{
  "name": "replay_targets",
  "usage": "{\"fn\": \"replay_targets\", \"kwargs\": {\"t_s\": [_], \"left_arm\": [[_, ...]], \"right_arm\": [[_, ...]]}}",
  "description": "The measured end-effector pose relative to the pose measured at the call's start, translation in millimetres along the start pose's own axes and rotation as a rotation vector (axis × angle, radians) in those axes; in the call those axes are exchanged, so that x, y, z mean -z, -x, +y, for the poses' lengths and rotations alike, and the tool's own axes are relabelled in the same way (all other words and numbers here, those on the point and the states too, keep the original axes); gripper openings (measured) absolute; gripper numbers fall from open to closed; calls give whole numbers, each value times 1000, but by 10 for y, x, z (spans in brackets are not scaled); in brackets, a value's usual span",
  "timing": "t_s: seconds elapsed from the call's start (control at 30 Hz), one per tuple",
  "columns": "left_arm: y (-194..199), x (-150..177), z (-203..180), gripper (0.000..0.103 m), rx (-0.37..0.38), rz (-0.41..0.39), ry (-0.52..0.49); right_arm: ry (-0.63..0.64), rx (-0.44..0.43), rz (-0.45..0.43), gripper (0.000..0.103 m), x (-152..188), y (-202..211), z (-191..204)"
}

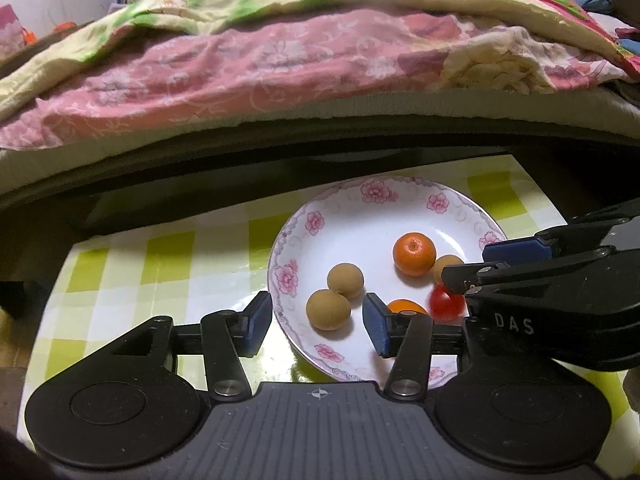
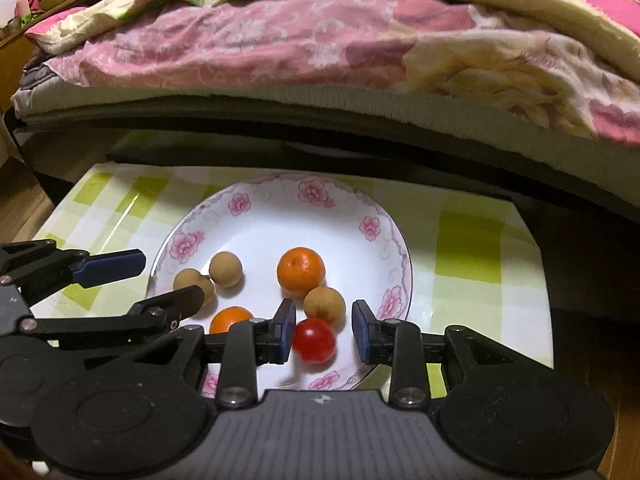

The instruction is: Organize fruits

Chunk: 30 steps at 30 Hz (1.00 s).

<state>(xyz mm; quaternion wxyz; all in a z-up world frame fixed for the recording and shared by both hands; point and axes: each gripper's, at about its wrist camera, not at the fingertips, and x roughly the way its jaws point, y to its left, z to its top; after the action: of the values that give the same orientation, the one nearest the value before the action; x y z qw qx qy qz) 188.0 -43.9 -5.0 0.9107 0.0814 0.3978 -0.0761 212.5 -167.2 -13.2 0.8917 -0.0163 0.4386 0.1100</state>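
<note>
A white plate with pink flowers (image 1: 360, 216) (image 2: 272, 220) holds an orange (image 1: 414, 253) (image 2: 301, 272), a second orange (image 1: 404, 306) (image 2: 230, 318), three brown longans (image 1: 345, 280) (image 1: 328, 309) (image 2: 324, 305) and a red cherry tomato (image 1: 444, 302) (image 2: 314, 340). My left gripper (image 1: 316, 328) is open over the plate's near rim, with a longan between its fingers. My right gripper (image 2: 323, 334) is open around the tomato, which looks blurred and lies loose between the pads, near the left one.
The plate sits on a small table with a green-and-white checked cloth (image 1: 132, 264) (image 2: 468, 248). A bed with pink and cream quilts (image 1: 280, 60) (image 2: 320, 40) overhangs the table's far side. The two grippers are close together over the plate.
</note>
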Motion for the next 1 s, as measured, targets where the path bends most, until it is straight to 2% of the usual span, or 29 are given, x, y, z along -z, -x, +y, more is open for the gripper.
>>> {"fn": "replay_targets", "kwargs": {"t_s": [0.3,0.4,1.0], "left_arm": [[272,122,27,70,4,-20,0],[370,179,14,71,8,-25,-12],[878,496,-9,79,24,-37,10]], "right_arm": [[7,-2,-47,37,78,251,62],[12,-15,-61,41,108,351,99],[28,-64,-93,41,480,857,324]]}}
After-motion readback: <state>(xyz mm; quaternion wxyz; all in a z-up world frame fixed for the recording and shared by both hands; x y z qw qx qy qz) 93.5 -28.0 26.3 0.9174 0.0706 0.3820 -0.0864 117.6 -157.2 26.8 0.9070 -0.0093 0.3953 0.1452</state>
